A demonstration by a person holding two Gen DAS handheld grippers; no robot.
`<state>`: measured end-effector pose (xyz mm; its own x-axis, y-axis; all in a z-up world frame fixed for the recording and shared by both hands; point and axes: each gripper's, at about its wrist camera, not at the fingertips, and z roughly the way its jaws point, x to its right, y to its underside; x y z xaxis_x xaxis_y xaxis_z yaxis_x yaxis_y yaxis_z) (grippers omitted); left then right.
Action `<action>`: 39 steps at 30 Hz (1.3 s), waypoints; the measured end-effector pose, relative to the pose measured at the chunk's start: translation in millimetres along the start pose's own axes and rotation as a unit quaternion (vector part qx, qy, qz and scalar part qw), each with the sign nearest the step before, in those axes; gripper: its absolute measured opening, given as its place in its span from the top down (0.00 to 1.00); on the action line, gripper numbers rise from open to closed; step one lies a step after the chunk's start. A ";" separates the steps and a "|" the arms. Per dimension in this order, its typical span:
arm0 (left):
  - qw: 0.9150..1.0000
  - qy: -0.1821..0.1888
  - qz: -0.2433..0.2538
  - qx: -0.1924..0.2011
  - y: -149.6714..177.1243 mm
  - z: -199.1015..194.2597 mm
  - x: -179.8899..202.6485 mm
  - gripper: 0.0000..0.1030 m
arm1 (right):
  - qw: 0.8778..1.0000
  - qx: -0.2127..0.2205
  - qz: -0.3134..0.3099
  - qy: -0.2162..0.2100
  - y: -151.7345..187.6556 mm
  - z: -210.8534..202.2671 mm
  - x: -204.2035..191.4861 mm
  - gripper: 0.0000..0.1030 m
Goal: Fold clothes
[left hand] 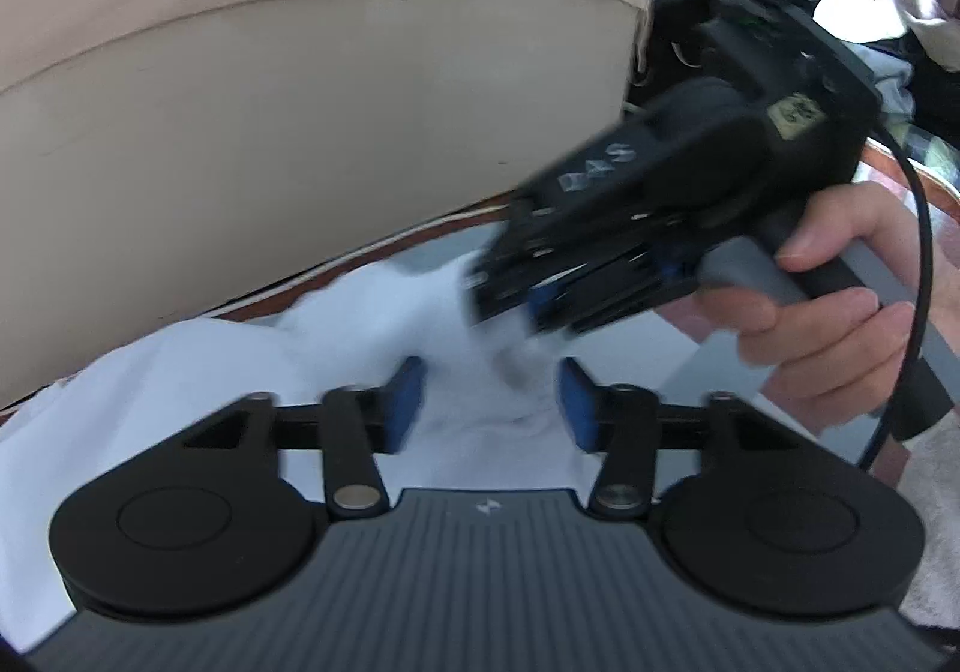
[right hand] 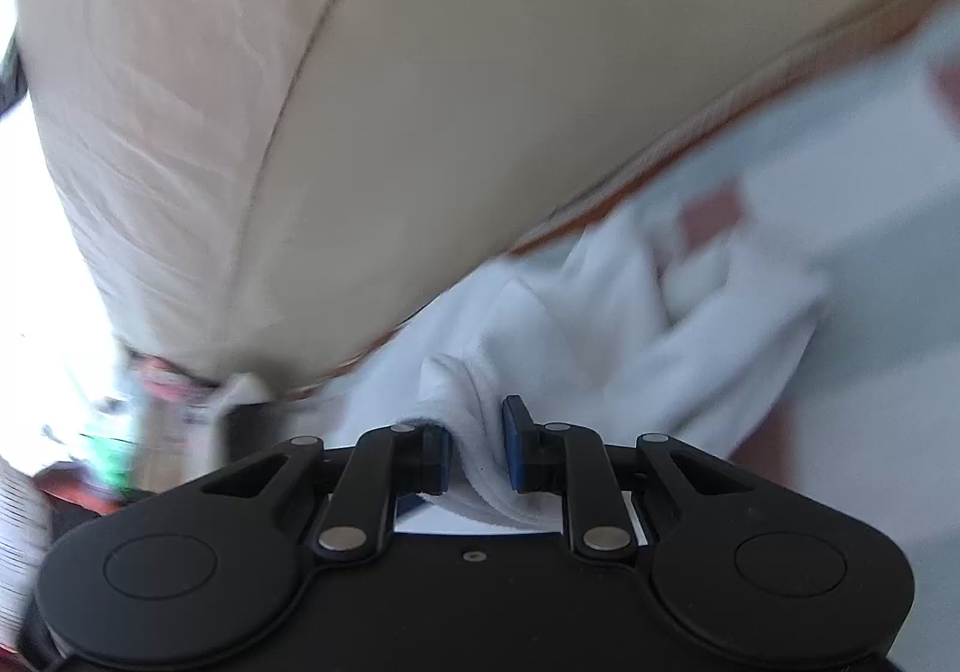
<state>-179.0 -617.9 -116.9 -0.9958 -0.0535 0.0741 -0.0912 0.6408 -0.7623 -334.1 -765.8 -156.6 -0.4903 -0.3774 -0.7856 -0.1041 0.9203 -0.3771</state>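
White garment (right hand: 630,324) bunched, no clear axis

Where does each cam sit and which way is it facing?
Left wrist: on the left gripper, jaws open, looking over the white garment toward the beige sofa; the right gripper and hand cross its view.
Right wrist: on the right gripper, jaws pinching a white garment fold, facing the beige sofa; blurred.
Shared: garment, sofa.
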 end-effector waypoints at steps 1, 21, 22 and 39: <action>1.000 -0.007 -0.009 -0.007 0.1 5.2 0.2 0.38 | 1.000 -0.006 0.006 -0.007 0.9 1.7 0.2 0.76; 0.959 -0.112 -0.236 -0.106 55.9 32.2 -92.2 0.87 | 0.990 0.017 0.135 0.030 -6.4 -25.6 50.8 0.50; 0.960 -0.116 -0.233 -0.108 57.6 33.7 -89.9 0.88 | 0.988 0.014 0.146 0.041 -4.9 -25.0 55.0 0.50; 0.990 -0.096 -0.085 -0.060 38.2 16.5 -43.8 0.83 | 0.991 0.102 0.050 0.067 6.1 -38.1 22.0 0.88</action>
<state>-139.1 -603.7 -159.8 -0.9503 -0.3051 0.0622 -0.2672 0.6961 -0.6663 -378.5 -764.6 -157.5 -0.6008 -0.2562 -0.7572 0.1214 0.9070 -0.4032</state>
